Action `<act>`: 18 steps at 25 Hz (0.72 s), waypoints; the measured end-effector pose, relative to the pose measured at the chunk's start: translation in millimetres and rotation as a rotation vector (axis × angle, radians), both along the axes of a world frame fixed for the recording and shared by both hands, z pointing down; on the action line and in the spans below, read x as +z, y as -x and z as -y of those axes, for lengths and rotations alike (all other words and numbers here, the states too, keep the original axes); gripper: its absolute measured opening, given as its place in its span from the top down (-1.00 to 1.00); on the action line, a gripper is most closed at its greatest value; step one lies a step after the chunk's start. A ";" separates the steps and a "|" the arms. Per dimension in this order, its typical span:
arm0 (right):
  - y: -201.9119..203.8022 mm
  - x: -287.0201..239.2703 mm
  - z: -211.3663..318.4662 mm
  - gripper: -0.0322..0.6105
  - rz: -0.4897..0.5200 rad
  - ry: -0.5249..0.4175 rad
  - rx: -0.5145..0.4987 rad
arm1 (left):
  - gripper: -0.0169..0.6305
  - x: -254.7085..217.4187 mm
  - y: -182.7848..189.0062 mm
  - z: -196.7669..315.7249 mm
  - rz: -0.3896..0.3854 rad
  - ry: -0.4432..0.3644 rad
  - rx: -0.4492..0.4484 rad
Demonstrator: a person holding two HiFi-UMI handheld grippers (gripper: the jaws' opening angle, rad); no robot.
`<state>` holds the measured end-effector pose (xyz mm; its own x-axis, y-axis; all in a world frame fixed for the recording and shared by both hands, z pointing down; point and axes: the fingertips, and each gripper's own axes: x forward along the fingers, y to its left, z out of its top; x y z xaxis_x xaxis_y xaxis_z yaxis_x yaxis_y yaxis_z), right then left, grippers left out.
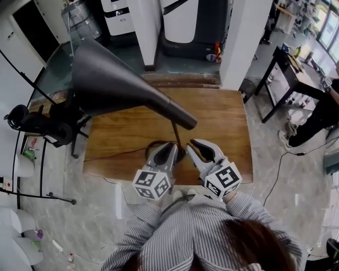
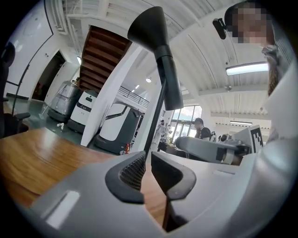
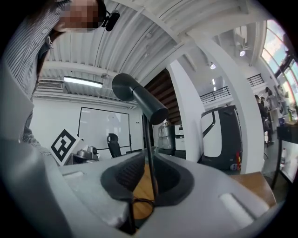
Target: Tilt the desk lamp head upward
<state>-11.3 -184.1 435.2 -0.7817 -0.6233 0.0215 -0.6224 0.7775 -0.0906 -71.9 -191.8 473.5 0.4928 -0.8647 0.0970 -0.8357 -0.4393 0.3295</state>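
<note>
Black in the ribbed pads, grey in the shells: picturing the fingers (image 3: 123, 174) of the right gripper (image 3: 148, 162) as standing narrowly apart. Straddling the thin dark lamp stem (image 3: 148, 139), with that stem lying against one pad and bare wood showing between it and the other; not visibly clamping.

Picturing the left gripper (image 2: 148, 158) likewise with a slim gap, holding nothing, and pointing its tips at the foot of the same stem just beyond.

Reaching, in the head view, from the near edge toward the round lamp base (image 1: 181, 153), with both grippers side by side and their tips almost meeting at the stem.

Carrying on each gripper a cube (image 1: 151, 184) printed with black-and-white square markers, as patterns rather than words.

Rising from the base to the dark conical lamp head (image 1: 122, 84), and sloping up and away to the left over the wooden table (image 1: 222, 122).

Trailing a thin cable (image 1: 116, 154) leftward across the tabletop.

Showing striped sleeves (image 1: 159, 233) behind the cubes.

Placing beyond the table a black office chair (image 1: 32, 124) at left and white machines (image 1: 119, 16) with dark labels, the print being too small for reading.
</note>
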 end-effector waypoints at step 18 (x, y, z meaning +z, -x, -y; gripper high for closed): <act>21.3 37.8 -1.9 0.89 -0.067 0.123 -0.032 | 0.94 -0.8 -4.0 -11.7 -0.020 0.010 0.010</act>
